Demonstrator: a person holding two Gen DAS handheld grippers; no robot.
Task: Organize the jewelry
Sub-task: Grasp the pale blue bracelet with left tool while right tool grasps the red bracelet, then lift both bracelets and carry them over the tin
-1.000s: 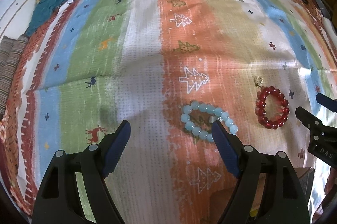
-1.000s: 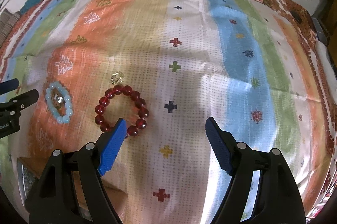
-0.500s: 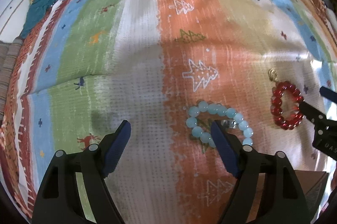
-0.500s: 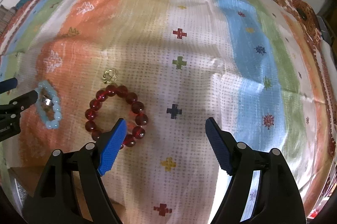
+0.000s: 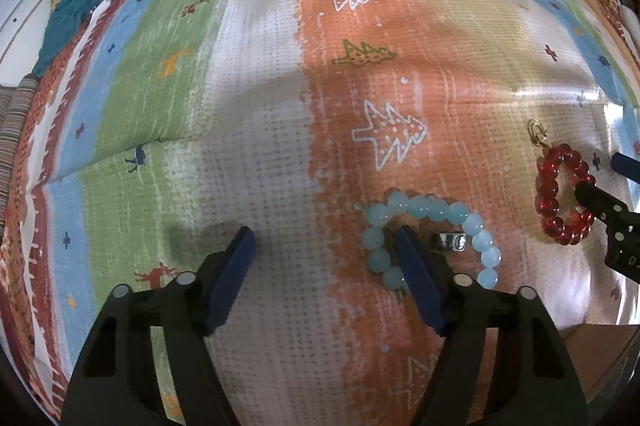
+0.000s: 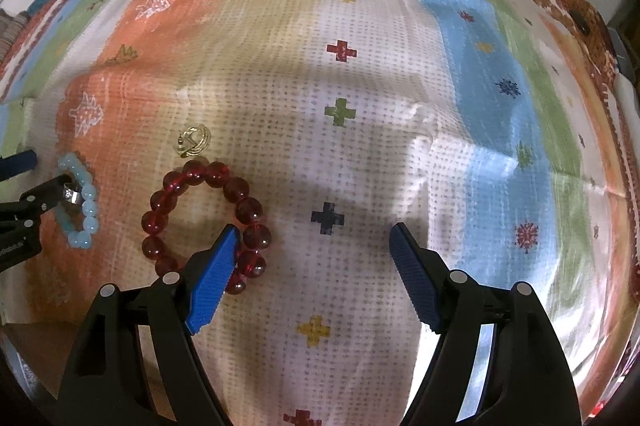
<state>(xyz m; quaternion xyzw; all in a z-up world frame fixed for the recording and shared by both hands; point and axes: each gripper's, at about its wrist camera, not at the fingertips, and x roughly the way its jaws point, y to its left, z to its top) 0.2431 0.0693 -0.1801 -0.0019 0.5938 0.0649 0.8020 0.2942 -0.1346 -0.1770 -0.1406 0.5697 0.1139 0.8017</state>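
Left gripper (image 5: 325, 241): jaws spread, just been closing, nothing pinched. Pale blue bead bracelet (image 5: 430, 238) on the striped cloth (image 5: 248, 130) straddles its 3 o'clock finger. Right gripper (image 6: 314, 240): spread, empty; red bead bracelet (image 6: 206, 222) at its 9 o'clock finger.

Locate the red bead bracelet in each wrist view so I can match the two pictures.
Left wrist view: the red bead bracelet lies far right, mid-height, with the right gripper's fingertip over its right side.
Right wrist view: it lies lower left, the gripper's left finger covering its bottom beads.
Shared landmark: the small gold ring just above the bracelet in both.
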